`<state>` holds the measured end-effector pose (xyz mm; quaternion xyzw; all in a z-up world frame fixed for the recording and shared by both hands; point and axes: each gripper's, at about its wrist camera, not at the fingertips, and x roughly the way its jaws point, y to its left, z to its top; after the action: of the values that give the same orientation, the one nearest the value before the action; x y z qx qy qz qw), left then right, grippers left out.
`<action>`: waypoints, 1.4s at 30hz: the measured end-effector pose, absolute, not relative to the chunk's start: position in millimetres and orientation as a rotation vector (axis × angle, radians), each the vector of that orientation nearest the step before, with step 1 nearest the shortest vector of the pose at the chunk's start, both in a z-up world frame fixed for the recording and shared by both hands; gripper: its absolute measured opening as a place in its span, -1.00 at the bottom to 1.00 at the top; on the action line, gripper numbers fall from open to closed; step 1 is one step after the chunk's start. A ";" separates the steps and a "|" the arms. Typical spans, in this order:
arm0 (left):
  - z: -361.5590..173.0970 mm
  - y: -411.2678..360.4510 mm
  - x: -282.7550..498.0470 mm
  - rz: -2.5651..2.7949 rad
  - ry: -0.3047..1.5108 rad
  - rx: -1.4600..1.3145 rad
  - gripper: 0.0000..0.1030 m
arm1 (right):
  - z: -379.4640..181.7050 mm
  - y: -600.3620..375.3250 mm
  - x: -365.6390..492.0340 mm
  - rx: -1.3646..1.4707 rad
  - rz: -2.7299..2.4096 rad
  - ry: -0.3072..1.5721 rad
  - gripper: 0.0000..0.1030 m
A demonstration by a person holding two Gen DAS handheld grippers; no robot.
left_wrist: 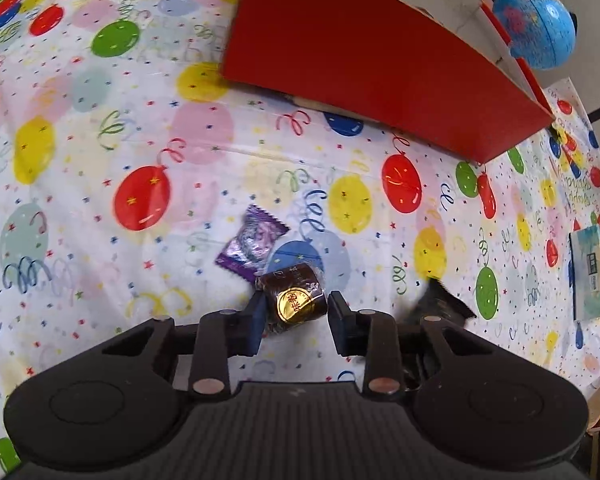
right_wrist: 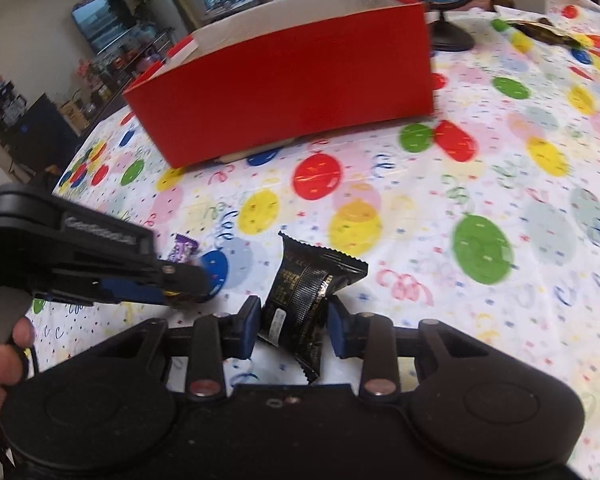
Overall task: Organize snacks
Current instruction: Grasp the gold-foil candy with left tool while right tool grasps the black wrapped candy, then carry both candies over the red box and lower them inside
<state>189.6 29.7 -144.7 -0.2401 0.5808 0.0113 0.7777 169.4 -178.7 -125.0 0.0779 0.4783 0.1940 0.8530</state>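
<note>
In the left wrist view a round brown snack (left_wrist: 298,298) with a gold label lies on the balloon tablecloth between the fingers of my left gripper (left_wrist: 296,312), and both pads touch its sides. My right gripper (right_wrist: 292,316) is shut on a crumpled black snack packet (right_wrist: 304,292) that stands up between its pads. A purple candy (left_wrist: 252,242) lies just beyond the brown snack. The red box (right_wrist: 284,84) with a white inside stands farther back. From the right wrist, my left gripper (right_wrist: 190,282) reaches in from the left, close beside.
A blue globe (left_wrist: 534,26) stands behind the box. A tissue pack (left_wrist: 592,272) lies at the table's right edge. A brown wrapper (right_wrist: 540,30) sits far back right. A hand (right_wrist: 0,360) holds the left gripper's handle. Balloon tablecloth (right_wrist: 500,160) spreads to the right.
</note>
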 end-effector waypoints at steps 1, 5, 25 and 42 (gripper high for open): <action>-142.8 34.6 187.3 0.030 1.255 -0.533 -0.38 | -123.5 -184.4 166.6 0.173 0.394 1.003 -0.36; -131.7 48.9 174.1 0.043 1.234 -0.568 -0.38 | -118.1 -204.5 153.8 0.215 0.333 0.987 -0.36; -36.3 40.0 116.8 -0.055 1.005 -0.406 -0.37 | -55.6 -213.8 94.1 0.254 0.264 0.801 -0.36; 60.8 38.9 165.0 -0.130 0.817 -0.321 -0.37 | 49.4 -184.6 151.0 0.138 0.385 0.599 -0.36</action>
<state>165.0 38.9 60.8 -0.1551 0.3953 -0.0628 0.9032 151.0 -184.6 49.4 0.0676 0.2930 0.1881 0.9350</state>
